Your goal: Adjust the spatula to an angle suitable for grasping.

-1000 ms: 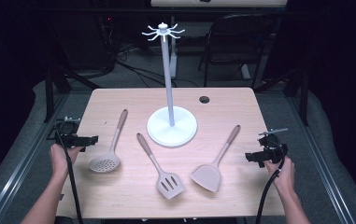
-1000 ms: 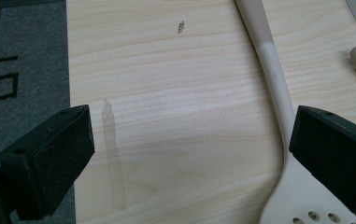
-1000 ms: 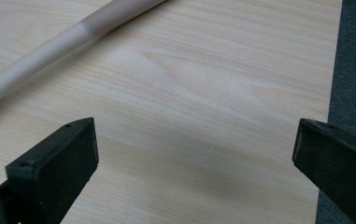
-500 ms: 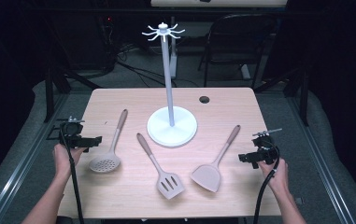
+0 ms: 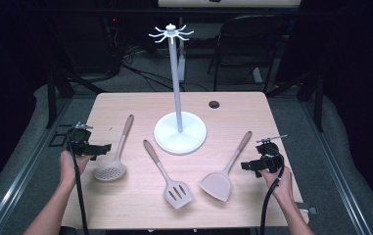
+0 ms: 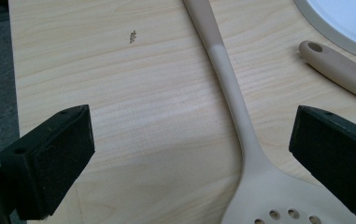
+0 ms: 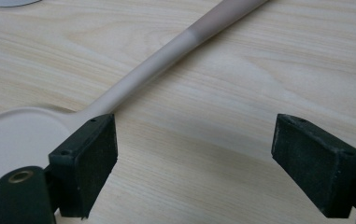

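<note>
Three beige utensils lie on the wooden table [image 5: 252,112]: a perforated skimmer [image 5: 110,171] at left, a slotted turner [image 5: 176,192] in the middle and a solid spatula [image 5: 218,185] at right. My left gripper [image 5: 106,146] is open beside the skimmer's handle; in the left gripper view the skimmer [image 6: 241,140] runs between the wide jaws of that gripper [image 6: 192,130], untouched. My right gripper [image 5: 245,165] is open just right of the spatula. Its jaws have just been closing a little, with bare table between them [image 7: 194,135]. The spatula's neck [image 7: 157,60] passes beyond the left jaw.
A white hook stand [image 5: 180,132] rises from a round base at the table's centre, its hooks bare. A cable hole [image 5: 214,104] sits near the far edge. A dark chair [image 5: 252,44] stands behind the table. The turner's handle end [image 6: 339,70] lies near the stand's base [image 6: 344,18].
My right gripper has slid left, closer to the solid spatula. The left gripper and all three utensils have stayed where they were.
</note>
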Demonstrator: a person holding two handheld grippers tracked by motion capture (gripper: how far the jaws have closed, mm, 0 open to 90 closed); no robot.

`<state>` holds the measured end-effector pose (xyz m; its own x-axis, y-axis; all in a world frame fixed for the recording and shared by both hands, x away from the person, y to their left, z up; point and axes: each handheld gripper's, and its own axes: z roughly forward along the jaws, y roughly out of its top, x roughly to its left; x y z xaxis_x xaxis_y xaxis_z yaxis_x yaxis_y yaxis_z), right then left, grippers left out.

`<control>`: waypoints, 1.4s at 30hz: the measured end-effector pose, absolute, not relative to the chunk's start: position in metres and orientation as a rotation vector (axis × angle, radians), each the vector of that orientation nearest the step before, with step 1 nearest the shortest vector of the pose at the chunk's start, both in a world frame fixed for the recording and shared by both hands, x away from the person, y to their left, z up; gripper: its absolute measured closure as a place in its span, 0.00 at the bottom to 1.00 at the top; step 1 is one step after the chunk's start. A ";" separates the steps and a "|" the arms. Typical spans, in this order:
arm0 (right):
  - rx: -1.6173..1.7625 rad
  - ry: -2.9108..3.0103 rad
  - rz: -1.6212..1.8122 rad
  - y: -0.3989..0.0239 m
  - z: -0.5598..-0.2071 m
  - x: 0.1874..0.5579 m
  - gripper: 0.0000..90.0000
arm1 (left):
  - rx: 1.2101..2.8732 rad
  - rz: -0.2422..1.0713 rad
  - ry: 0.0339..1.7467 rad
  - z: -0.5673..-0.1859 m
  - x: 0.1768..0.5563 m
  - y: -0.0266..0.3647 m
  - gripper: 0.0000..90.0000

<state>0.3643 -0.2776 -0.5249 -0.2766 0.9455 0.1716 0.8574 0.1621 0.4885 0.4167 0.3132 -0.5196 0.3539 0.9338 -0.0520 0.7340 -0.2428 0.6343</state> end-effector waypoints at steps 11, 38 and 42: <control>1.721 2.331 0.748 -0.250 -0.530 0.371 0.19 | 2.075 0.459 1.424 -0.519 0.417 0.307 0.00; 1.674 2.345 0.546 -0.205 -0.546 0.390 0.42 | 2.100 0.447 1.401 -0.520 0.418 0.298 0.00; 1.677 2.354 0.559 -0.207 -0.546 0.390 0.42 | 2.110 0.447 1.391 -0.520 0.418 0.297 0.00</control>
